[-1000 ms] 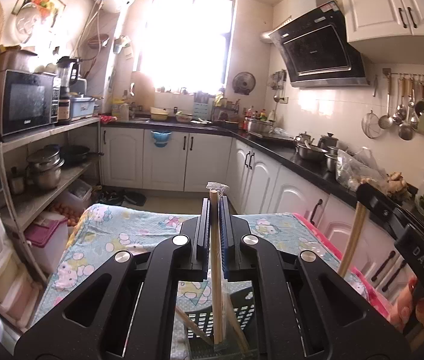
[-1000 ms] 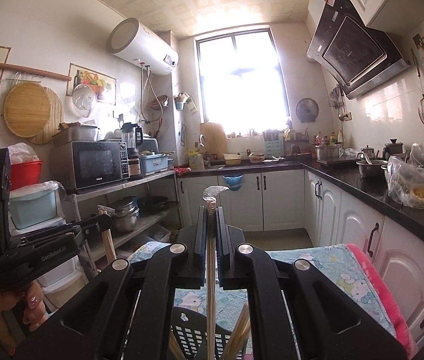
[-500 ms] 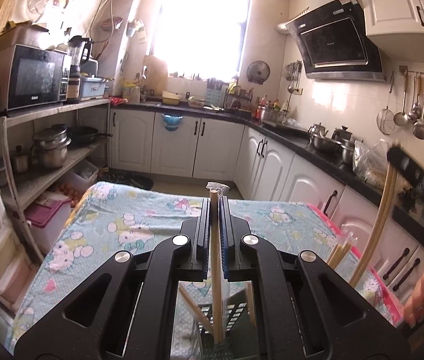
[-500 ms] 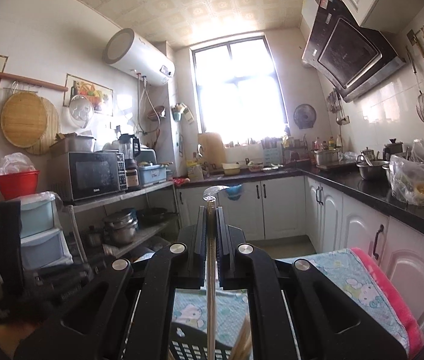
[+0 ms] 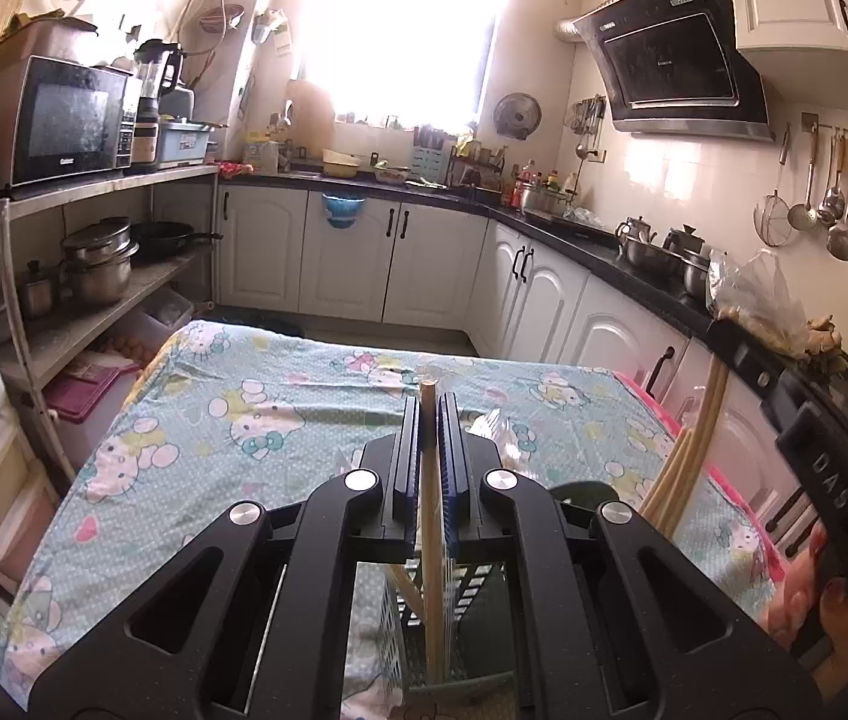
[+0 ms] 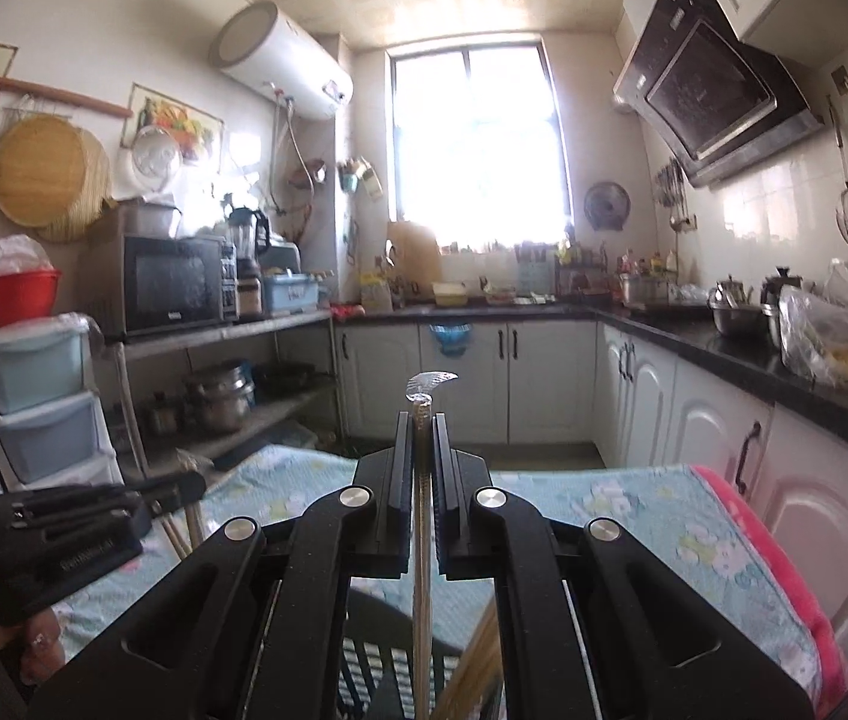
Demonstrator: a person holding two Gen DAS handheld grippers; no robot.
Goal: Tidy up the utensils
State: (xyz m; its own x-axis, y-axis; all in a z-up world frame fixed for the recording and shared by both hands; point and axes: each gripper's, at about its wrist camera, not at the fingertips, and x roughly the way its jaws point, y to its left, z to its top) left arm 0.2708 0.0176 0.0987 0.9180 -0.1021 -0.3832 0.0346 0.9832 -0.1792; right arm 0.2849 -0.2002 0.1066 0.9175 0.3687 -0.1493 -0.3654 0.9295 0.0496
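Judging handling first, largest item down: utensil basket, one, dark slotted plastic, directly below and just ahead of the left gripper; looks light and rigid, likely to tip if a long stick levers against its wall, so any hold belongs on the rim, not the slotted sides. It stands on the table, one, under a soft patterned cloth that could let it slide. Loose wooden chopsticks lean up to the right of the left gripper, near the right gripper's body; count uncertain, about three or four, some hidden. Left gripper: jaws nearly closed, clamped on one wooden chopstick, upright between the pads, top end just above the jaw tips, lower end down inside the basket. Stiff, very light, smooth; a mid-shaft hold as now seems right, since a hold near an end would let it swing. Right gripper: jaws nearly closed on one thin metal utensil, upright, its flattened shiny end just above the jaw tips, shaft running down toward the basket below. Metal is heavier and more slippery than wood; grip close to the head seems safer. Whether it is spoon or ladle: cannot tell
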